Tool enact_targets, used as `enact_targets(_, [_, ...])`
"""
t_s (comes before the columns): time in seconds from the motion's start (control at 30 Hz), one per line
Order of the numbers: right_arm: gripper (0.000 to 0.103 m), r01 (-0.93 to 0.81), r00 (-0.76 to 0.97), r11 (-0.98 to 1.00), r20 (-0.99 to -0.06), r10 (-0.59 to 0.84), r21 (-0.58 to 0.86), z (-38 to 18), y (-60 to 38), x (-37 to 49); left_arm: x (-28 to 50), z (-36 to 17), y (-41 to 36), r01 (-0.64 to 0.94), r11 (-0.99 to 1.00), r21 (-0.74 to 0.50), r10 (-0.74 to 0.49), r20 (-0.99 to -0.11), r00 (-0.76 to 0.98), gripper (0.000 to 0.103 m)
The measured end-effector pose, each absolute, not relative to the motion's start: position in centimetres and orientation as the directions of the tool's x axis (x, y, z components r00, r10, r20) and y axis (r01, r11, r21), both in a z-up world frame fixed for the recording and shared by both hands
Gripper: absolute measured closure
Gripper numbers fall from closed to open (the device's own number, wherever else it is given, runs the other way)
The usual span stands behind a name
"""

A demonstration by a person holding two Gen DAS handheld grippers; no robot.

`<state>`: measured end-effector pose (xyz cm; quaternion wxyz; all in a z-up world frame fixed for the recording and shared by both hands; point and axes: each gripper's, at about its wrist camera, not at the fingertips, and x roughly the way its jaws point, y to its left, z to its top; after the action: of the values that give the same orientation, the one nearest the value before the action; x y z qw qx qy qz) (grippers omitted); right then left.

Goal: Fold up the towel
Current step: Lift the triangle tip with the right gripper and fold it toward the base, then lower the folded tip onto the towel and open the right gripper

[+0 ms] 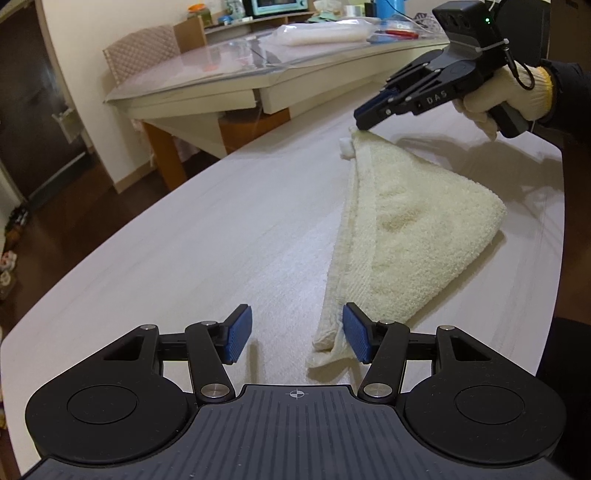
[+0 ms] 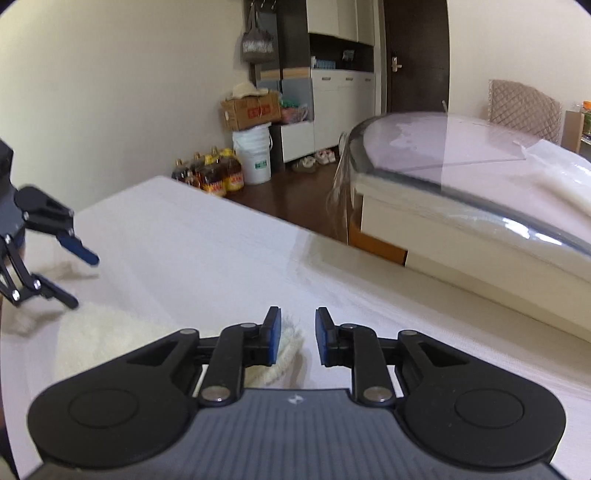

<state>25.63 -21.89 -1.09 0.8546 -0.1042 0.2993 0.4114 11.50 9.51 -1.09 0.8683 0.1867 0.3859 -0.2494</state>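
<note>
A cream towel (image 1: pixel 406 236) lies folded into a rough triangle on the white table (image 1: pixel 184 258). My left gripper (image 1: pixel 297 334) is open, its right pad beside the towel's near corner, holding nothing. My right gripper (image 1: pixel 364 120) hovers just over the towel's far corner. In the right wrist view my right gripper (image 2: pixel 297 338) is open, with the towel's corner (image 2: pixel 286 345) lying under and beside its left pad. The left gripper (image 2: pixel 83 280) shows there open at the left edge, over the towel (image 2: pixel 103 339).
A second table (image 1: pixel 229 74) with a glass top stands beyond a gap, holding a plastic bag (image 1: pixel 325 33) and clutter. A chair (image 1: pixel 142 51) stands behind it. Oil bottles (image 2: pixel 214 173), a bucket (image 2: pixel 255 155) and boxes stand on the floor by the wall.
</note>
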Motion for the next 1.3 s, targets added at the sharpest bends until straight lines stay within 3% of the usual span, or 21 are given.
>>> enact_targets(0.17, [0.081,-0.766,0.486,0.642,-0.618,0.618,0.040,-1.9,-21.2,25.5,11.8,-1.2,9.9,0.563,0.819,0.109,-0.296,-0.761,0.578,0.042])
enact_targets(0.47, [0.079,-0.789,0.481,0.611,-0.549,0.683,0.068,1.0,-22.3,20.5,10.9,-0.2,9.5,0.519,0.845,0.128,-0.270,-0.735,0.622,0.042])
enact_targets(0.77, [0.079,-0.839,0.441,0.544,-0.594,0.673,-0.007,-0.6,-21.0,13.5,8.0,1.0,7.3,0.372,0.924,0.084,-0.201,-0.722,0.662,0.042])
enact_targets(1.3, [0.076,-0.846,0.452,0.529,-0.620,0.641,-0.069,-1.9,-20.3,12.3,7.6,-0.7,4.8,0.243,0.970,0.005,-0.166,-0.716,0.678,0.042])
